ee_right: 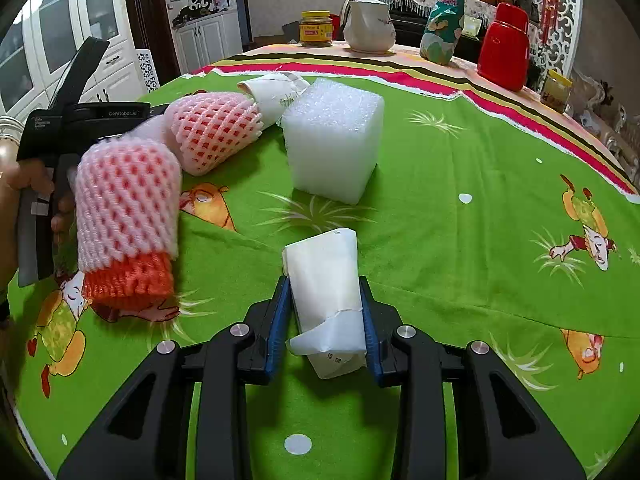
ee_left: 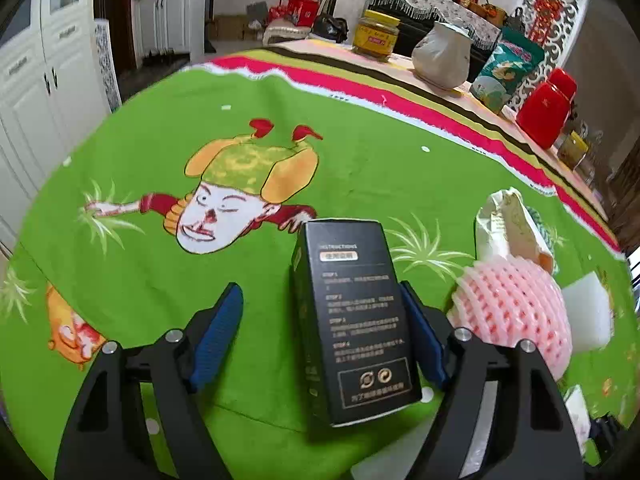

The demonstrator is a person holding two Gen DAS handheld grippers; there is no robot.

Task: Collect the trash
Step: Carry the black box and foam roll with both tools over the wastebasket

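Observation:
In the left wrist view my left gripper (ee_left: 322,312) is open. A black box (ee_left: 352,320) with printed instructions lies on the green cloth between its fingers, against the right pad, apart from the left pad. A pink foam fruit net (ee_left: 516,308) and a crumpled white wrapper (ee_left: 508,224) lie to its right. In the right wrist view my right gripper (ee_right: 325,312) is shut on a white paper packet (ee_right: 326,284). Two pink foam nets (ee_right: 128,204) (ee_right: 216,132), a white foam block (ee_right: 334,140) and a white wrapper (ee_right: 276,92) lie ahead of it.
The round table has a green cartoon cloth (ee_right: 460,240). At its far edge stand a yellow-lidded jar (ee_right: 316,29), a white teapot (ee_right: 369,24), a teal bag (ee_right: 442,28) and a red canister (ee_right: 505,48). The left gripper's black handle (ee_right: 68,120) shows at the left. White cabinets (ee_left: 36,80) stand beyond.

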